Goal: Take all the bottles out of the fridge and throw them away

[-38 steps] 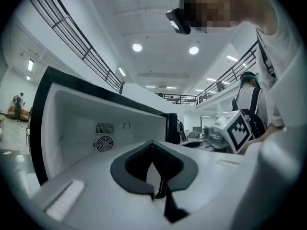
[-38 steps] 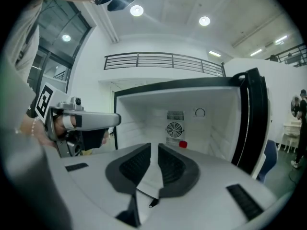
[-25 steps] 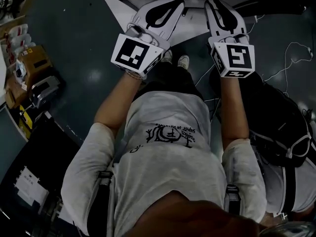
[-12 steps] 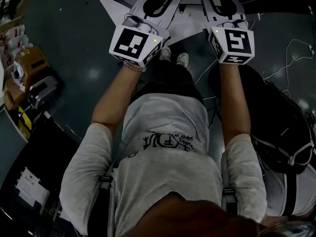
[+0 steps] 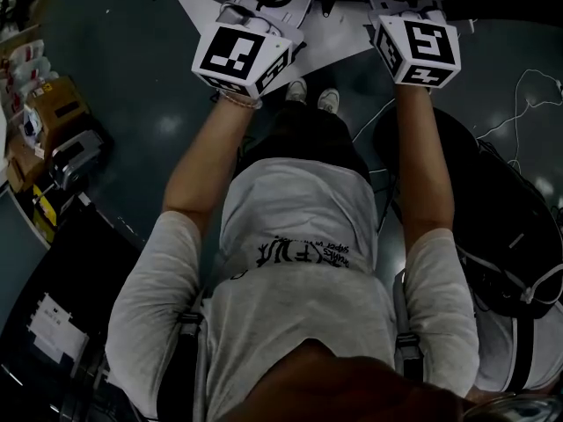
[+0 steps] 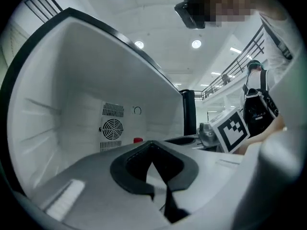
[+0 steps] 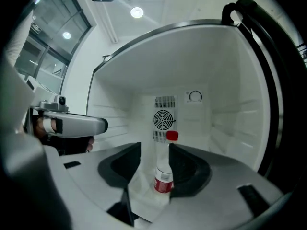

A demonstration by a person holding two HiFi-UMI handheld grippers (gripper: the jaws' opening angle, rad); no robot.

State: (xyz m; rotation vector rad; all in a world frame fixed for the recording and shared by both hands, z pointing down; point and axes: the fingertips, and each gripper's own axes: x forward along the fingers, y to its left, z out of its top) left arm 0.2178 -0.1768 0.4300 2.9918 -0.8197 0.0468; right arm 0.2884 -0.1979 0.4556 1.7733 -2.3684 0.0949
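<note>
Gaping open, the white fridge point(image 7: 230, 80) fills both gripper views. The right gripper point(image 7: 154, 151) points into it, released, its jaws having just been opening. The left gripper point(image 6: 154, 153) beside it is clenched on nothing. Upright between the right jaws, unpressed, stands the bottle point(image 7: 164, 171) with its red cap point(image 7: 171, 136).

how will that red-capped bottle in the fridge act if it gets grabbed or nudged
The bottle is tall, narrow and upright in the fridge, so a nudge near its red cap would probably tip it; once down, the round body would likely roll. The body looks like clear thin plastic, so it is probably light and may dent under a firm squeeze.
</note>
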